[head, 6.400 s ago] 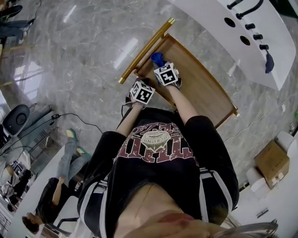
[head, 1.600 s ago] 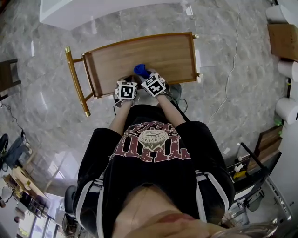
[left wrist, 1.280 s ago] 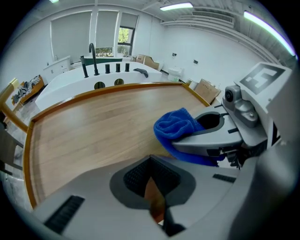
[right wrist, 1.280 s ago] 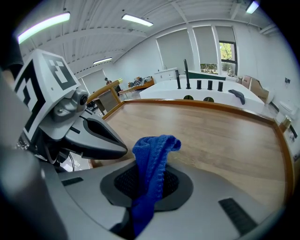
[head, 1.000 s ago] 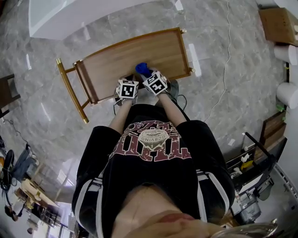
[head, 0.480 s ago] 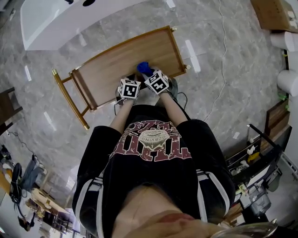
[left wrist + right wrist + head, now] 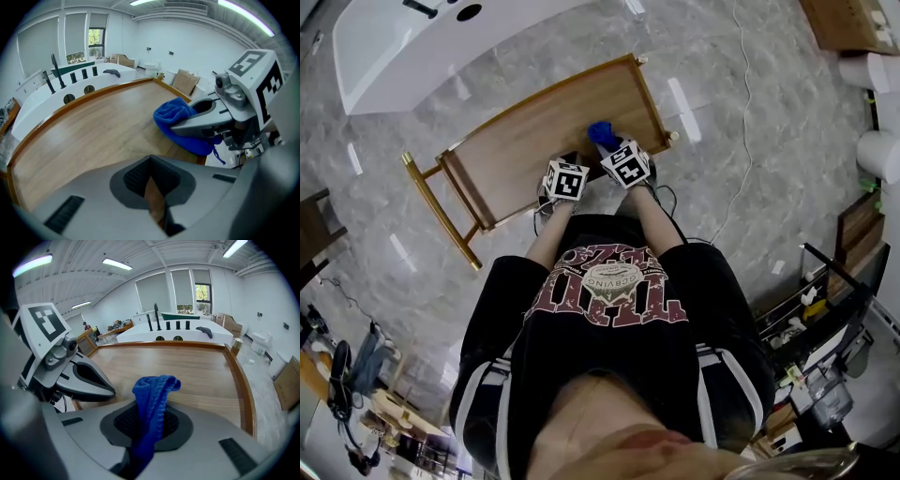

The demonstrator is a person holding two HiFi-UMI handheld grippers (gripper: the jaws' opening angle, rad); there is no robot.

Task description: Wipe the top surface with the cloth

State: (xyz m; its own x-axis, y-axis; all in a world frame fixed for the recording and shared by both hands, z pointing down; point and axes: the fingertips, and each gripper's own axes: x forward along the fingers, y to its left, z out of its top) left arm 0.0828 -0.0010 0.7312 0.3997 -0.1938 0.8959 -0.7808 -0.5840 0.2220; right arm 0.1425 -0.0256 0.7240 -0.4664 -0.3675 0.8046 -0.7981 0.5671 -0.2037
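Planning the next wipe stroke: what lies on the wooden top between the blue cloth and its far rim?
Nothing: in the right gripper view the wooden top is bare from the blue cloth, clamped in the right gripper, to the far rim.

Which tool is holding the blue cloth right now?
The right tool: the blue cloth is pinched between its jaws, while the left tool is shut on nothing.

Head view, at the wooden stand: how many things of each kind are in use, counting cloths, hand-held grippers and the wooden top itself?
blue cloth: 1
grippers: 2, the left gripper with jaws together and empty, the right gripper with jaws shut on the cloth
wooden top: 1
Total: 4
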